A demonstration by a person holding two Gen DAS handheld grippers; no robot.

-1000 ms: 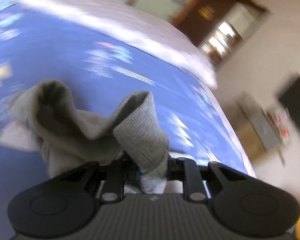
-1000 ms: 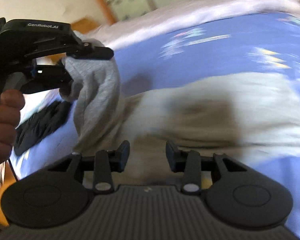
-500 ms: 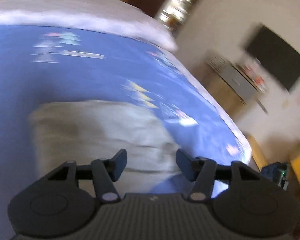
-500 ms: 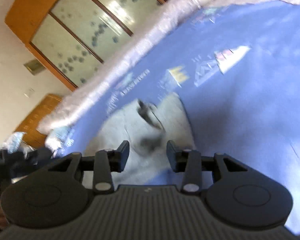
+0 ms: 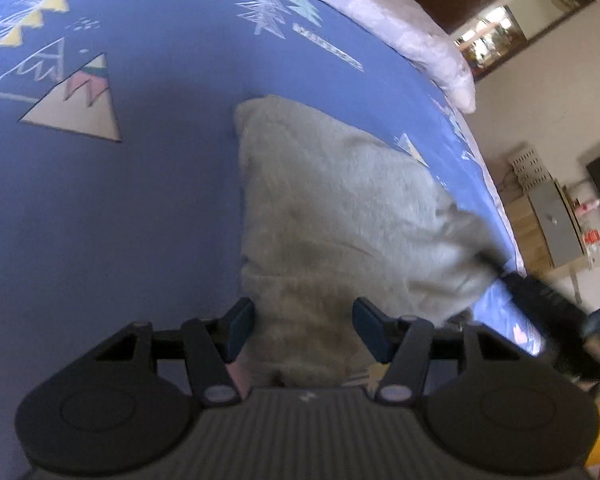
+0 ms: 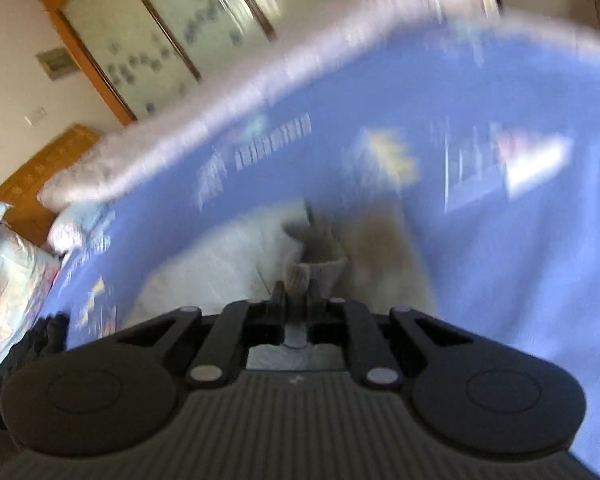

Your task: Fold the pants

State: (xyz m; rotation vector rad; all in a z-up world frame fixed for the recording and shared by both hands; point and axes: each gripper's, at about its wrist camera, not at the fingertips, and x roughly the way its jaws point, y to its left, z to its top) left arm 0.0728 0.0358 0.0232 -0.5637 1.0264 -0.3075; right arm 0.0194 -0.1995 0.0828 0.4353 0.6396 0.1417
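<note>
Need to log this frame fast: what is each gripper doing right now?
Left gripper: open over the grey pants, not gripping.
Right gripper: closing, pinching a fold of the pants.

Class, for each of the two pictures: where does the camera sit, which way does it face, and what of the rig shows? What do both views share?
Left wrist: on the left gripper, facing down over the grey pants on the blue bed; open fingers, right gripper at the edge.
Right wrist: on the right gripper, facing across the bed to a wardrobe; jaws closing on pants fabric.
Shared: pants, bed.
</note>
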